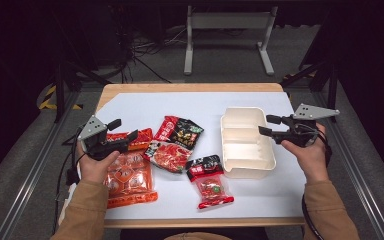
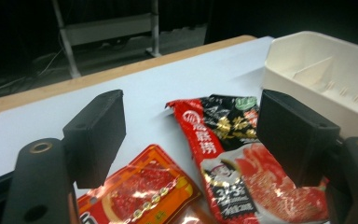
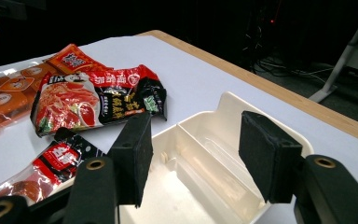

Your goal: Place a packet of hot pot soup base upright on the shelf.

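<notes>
A white divided tray (image 1: 247,142) sits right of centre on the white sheet, its compartments bare. Left of it lie several sauce packets: a red-and-black one (image 1: 180,131), a red one (image 1: 167,156), a small red-and-black one (image 1: 207,182), a small orange one (image 1: 139,140) and a large orange pack (image 1: 127,180). My left gripper (image 1: 124,129) hovers open over the orange packets, holding nothing; in its own view the left gripper (image 2: 193,135) looks towards the red-and-black packet (image 2: 223,126). My right gripper (image 1: 267,125) stands open above the tray's right rim; nothing lies between the jaws of the right gripper (image 3: 200,156), with the tray (image 3: 233,100) beneath.
The wooden table edge (image 1: 190,87) runs along the far side. Bare white sheet (image 1: 145,107) lies behind the packets and in front of the tray. A metal frame (image 1: 227,22) stands on the floor beyond. Dark rails flank the table.
</notes>
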A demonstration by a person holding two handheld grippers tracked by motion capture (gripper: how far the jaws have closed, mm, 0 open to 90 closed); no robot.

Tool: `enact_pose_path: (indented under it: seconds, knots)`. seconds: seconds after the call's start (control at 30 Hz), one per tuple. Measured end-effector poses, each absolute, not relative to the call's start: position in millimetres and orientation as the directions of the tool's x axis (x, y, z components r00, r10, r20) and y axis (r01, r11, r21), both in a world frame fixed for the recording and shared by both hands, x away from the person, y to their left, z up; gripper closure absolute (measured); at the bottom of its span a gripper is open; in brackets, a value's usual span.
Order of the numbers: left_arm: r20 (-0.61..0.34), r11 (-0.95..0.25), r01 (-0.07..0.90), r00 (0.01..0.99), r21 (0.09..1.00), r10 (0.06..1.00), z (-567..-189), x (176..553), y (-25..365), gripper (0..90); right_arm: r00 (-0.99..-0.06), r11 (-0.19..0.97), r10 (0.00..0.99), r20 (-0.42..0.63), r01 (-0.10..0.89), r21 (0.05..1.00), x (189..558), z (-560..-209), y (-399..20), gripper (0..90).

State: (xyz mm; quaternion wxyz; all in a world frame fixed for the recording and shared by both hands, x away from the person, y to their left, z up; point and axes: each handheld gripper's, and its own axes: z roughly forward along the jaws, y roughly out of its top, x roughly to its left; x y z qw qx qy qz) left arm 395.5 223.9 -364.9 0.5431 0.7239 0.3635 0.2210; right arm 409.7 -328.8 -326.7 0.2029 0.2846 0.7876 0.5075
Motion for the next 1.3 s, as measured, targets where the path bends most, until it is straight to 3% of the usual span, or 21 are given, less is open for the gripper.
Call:
enact_pose_path:
  seconds: [0.73, 1.3]
  knots:
    - [-0.05, -0.215, 0.297, 0.684, 0.93, 0.727, -350, 441, 187, 33.9, -0.718, 0.285, 0.696, -0.004, 0.271, 0.92, 408, -328, -348, 43.5]
    - [-0.05, -0.275, 0.332, 0.714, 0.902, 0.698, -348, 481, 152, 32.9, -0.715, 0.274, 0.699, 0.004, 0.274, 0.922, 404, -328, -351, 42.0]
